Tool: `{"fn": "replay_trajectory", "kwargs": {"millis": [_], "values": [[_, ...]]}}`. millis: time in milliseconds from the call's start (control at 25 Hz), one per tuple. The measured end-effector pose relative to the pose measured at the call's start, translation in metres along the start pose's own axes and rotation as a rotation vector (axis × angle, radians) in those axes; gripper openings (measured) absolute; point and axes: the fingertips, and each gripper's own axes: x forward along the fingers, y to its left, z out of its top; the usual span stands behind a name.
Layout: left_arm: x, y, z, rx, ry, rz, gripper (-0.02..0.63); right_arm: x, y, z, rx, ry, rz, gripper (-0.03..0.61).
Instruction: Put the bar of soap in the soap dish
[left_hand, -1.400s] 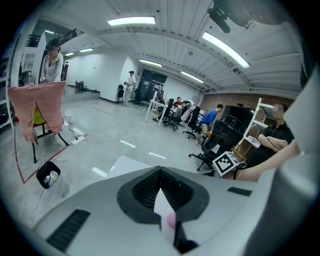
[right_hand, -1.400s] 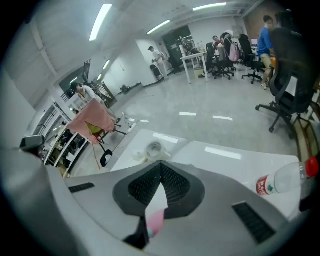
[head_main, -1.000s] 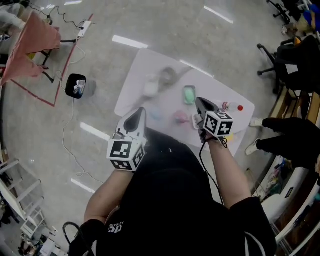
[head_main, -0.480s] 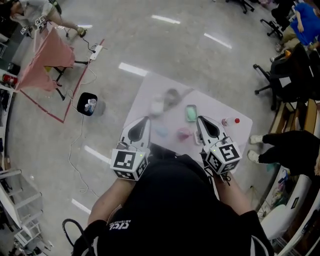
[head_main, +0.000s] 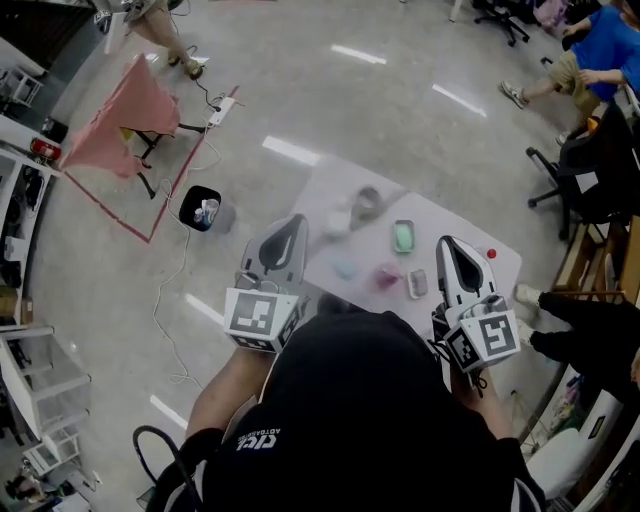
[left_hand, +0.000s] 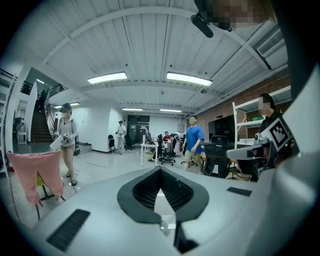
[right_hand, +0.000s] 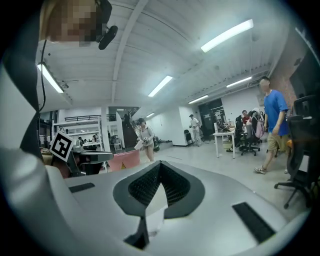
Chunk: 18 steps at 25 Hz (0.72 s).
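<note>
White table (head_main: 430, 215) far below; left gripper (head_main: 292, 224) and right gripper (head_main: 449, 245) hover level, both jaws closed together, empty.

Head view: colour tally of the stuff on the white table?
Green item: 1
Pink item: 1
Light blue item: 1
White item: 1
Grey items: 2
Red cap: 1
Total: 7

white table (head_main: 445, 224) | green dish (head_main: 403, 236) | pink cloth (head_main: 115, 120) | grey floor (head_main: 400, 110) — white glare streaks
</note>
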Motion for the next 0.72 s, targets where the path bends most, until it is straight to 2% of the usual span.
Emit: {"fn": "replay_trajectory", "kwargs": {"millis": [240,720], "values": [[-0.007,-0.003,0.021,-0.013,-0.046,-0.012,0.009,0.001,0.012,-0.003,0.012,0.003,0.021,0.015],[-0.02,-0.004,0.018,-0.051,-0.047,-0.012,0.008,0.001,0.011,-0.01,0.024,0.026,0.033,0.015]]}}
